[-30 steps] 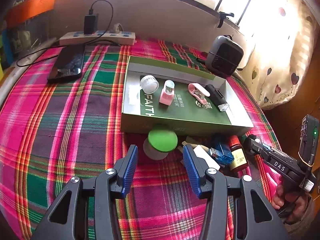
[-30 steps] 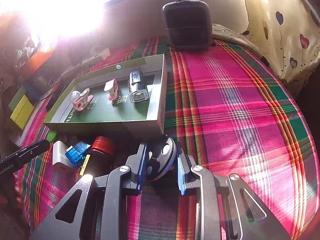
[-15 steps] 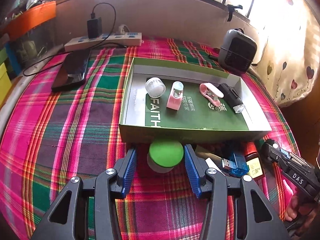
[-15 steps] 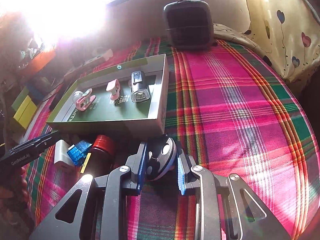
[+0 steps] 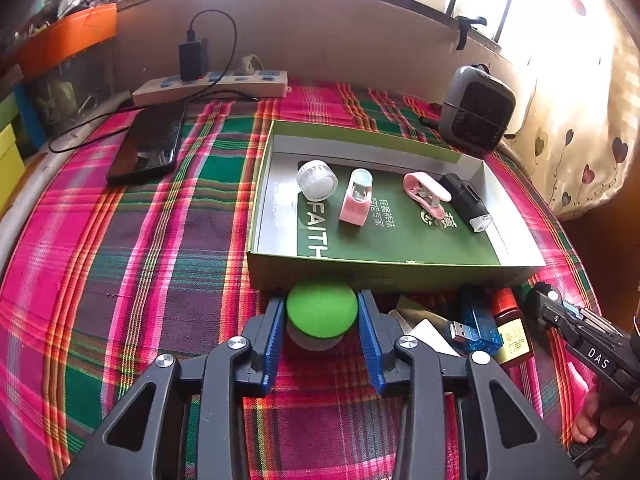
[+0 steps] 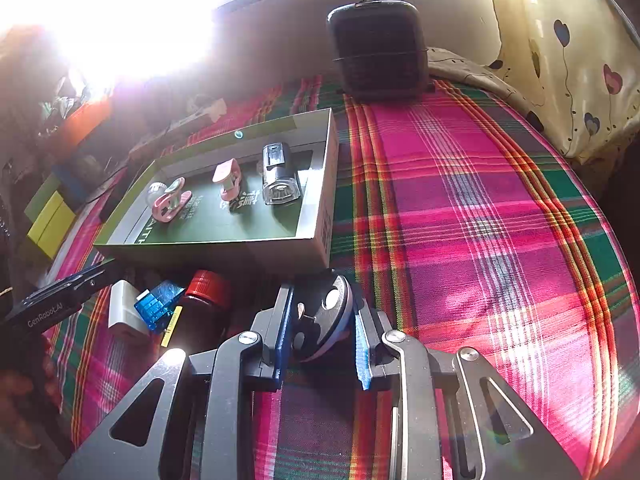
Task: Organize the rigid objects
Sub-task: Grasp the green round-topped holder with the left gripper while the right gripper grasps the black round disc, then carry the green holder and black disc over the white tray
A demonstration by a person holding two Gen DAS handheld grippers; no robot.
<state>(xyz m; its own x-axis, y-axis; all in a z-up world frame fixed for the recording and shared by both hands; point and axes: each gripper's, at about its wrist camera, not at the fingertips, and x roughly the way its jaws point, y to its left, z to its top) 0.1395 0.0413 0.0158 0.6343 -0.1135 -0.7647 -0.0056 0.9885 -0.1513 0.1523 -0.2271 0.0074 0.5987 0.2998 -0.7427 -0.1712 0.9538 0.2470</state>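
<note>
My left gripper (image 5: 322,316) has closed around a small jar with a green lid (image 5: 322,311) that stands on the plaid cloth against the near wall of a green box (image 5: 392,274). The box holds a clear round cap (image 5: 317,180), a pink dispenser (image 5: 356,197), a pink clip (image 5: 426,194) and a black device (image 5: 466,202). My right gripper (image 6: 320,326) is shut on a round black plug-like object (image 6: 322,322) just in front of the box's right corner (image 6: 326,232). The right gripper also shows at the right of the left wrist view (image 5: 580,336).
Loose beside the box lie a blue USB stick (image 5: 476,328), a red-capped brown bottle (image 5: 510,328) and a white block (image 6: 124,312). A phone (image 5: 148,144) and a power strip (image 5: 212,84) sit at the far left, a dark fan heater (image 5: 476,114) at the far right.
My left gripper moved forward to the green-lidded jar and its fingers closed in on it. The right gripper kept its hold and barely moved.
</note>
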